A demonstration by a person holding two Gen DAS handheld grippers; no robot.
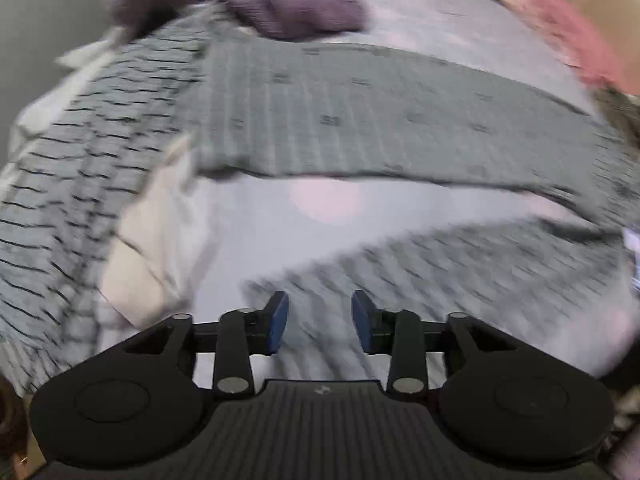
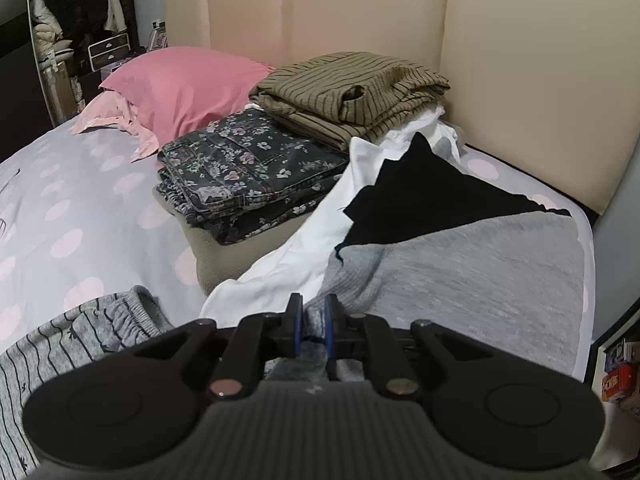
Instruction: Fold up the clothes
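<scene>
A grey striped garment point(image 1: 320, 116) lies spread on the bed in the blurred left wrist view, one leg running across the middle and another part point(image 1: 460, 272) just ahead of my fingers. My left gripper point(image 1: 320, 322) is open and empty, hovering over it. In the right wrist view my right gripper point(image 2: 312, 320) is shut on a fold of grey knit fabric point(image 2: 316, 346). The grey striped garment's waistband point(image 2: 120, 316) shows at lower left. A plain grey cloth point(image 2: 480, 272) lies ahead on the right.
Folded stacks sit by the beige headboard point(image 2: 520, 60): floral dark jeans point(image 2: 248, 168), olive striped clothes point(image 2: 352, 88). A pink pillow point(image 2: 184, 84), white garment point(image 2: 320, 236) and black cloth point(image 2: 424, 192) lie nearby. A purple garment point(image 1: 280, 0) and cream cloth point(image 1: 156, 248) lie on the dotted sheet point(image 1: 320, 208).
</scene>
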